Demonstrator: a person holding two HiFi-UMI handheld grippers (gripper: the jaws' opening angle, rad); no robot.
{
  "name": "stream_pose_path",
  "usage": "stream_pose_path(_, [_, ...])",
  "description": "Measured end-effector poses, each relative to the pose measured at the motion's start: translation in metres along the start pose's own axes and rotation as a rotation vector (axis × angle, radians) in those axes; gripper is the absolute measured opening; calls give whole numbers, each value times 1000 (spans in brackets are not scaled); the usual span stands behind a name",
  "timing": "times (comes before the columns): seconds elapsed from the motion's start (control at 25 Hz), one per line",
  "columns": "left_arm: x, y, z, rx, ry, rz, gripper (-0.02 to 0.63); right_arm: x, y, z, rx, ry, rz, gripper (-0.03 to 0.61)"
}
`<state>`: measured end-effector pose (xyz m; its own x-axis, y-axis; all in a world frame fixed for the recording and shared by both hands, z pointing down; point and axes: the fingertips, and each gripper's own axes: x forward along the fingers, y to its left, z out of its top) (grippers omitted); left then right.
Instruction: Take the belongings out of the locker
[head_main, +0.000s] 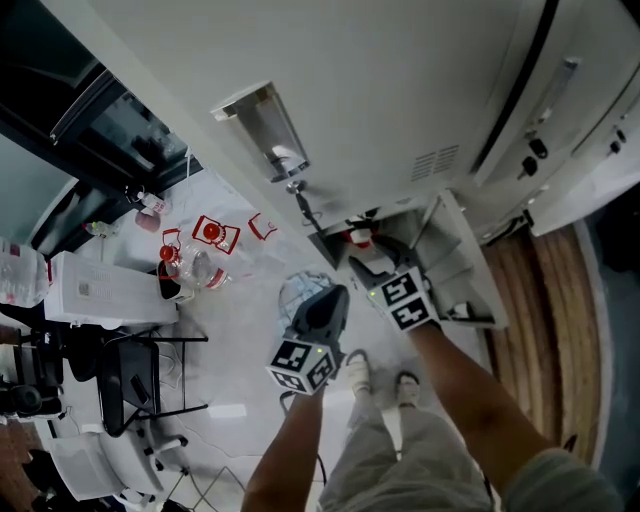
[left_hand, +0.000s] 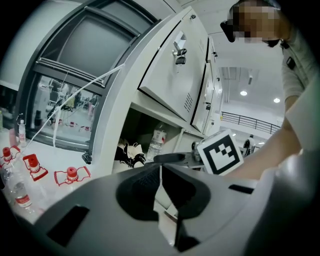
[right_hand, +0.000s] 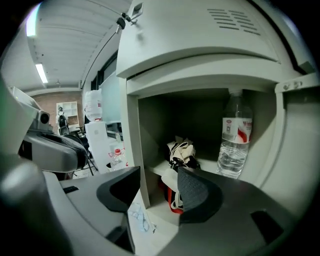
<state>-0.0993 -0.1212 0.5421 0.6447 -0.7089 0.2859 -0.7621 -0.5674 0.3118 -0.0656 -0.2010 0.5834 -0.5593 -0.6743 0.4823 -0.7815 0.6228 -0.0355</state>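
Note:
The open locker compartment (right_hand: 150, 107) holds a clear water bottle (right_hand: 235, 145) with a red and white label, standing at its right. A black and white bundle (right_hand: 182, 152) lies at the middle, over something red and white (right_hand: 172, 197). My right gripper (right_hand: 159, 187) is open at the compartment's mouth, its jaws on either side of the left wall edge and touching nothing. My left gripper (left_hand: 160, 172) is shut and empty, held back from the locker. The bundle (left_hand: 130, 152) and bottle (left_hand: 157, 140) also show in the left gripper view. From above, the right gripper (head_main: 362, 262) is at the opening and the left gripper (head_main: 338, 293) is lower left.
The compartment's door (head_main: 465, 265) swings open to the right, and an upper door (head_main: 262, 128) juts out above. Several water bottles and red-framed items (head_main: 210, 235) lie on the floor at left, near a white box (head_main: 100, 290) and a black chair (head_main: 130, 380). My shoes (head_main: 358, 373) stand below.

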Motion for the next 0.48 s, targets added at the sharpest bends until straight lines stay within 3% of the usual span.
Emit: stream_pose_path(0.48, [4, 9, -12, -14, 15, 4, 3, 43, -16, -29, -128, 125, -45, 239])
